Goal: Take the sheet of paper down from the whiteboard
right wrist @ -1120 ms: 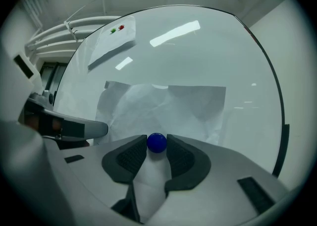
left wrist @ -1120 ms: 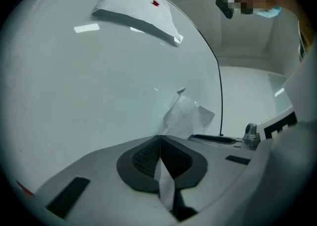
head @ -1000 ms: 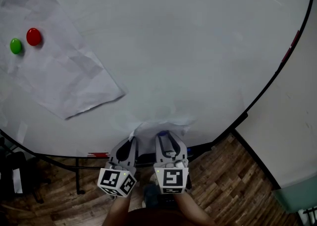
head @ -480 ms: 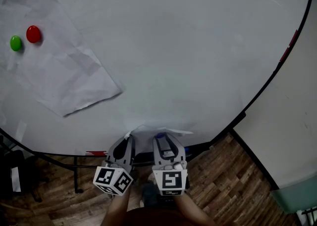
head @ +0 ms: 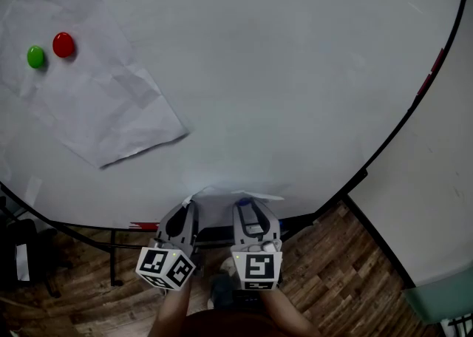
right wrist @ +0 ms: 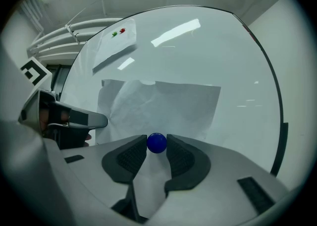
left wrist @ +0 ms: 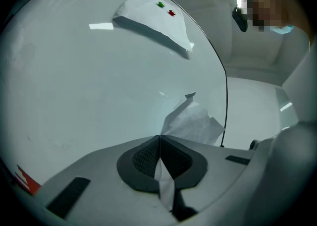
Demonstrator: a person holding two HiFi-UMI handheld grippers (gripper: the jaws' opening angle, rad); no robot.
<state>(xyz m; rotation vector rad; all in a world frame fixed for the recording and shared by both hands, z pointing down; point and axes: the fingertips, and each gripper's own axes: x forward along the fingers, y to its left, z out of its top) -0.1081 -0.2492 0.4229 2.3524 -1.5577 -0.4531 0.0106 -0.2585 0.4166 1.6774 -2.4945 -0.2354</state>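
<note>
Paper [left wrist: 193, 121] in left gripper [left wrist: 159, 143], magnet [right wrist: 157, 142] in right gripper [right wrist: 157, 141].

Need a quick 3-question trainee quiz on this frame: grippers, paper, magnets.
1. True or false: the left gripper is shut on a sheet of paper.
2. What sits between the right gripper jaws? A) a marker pen B) a blue magnet C) nothing
3. Fill in: the other sheet, at the whiteboard upper left in the head view, carries ___ magnets.

Key: 1 true; 2 B; 3 two, a red magnet and a green magnet.
</note>
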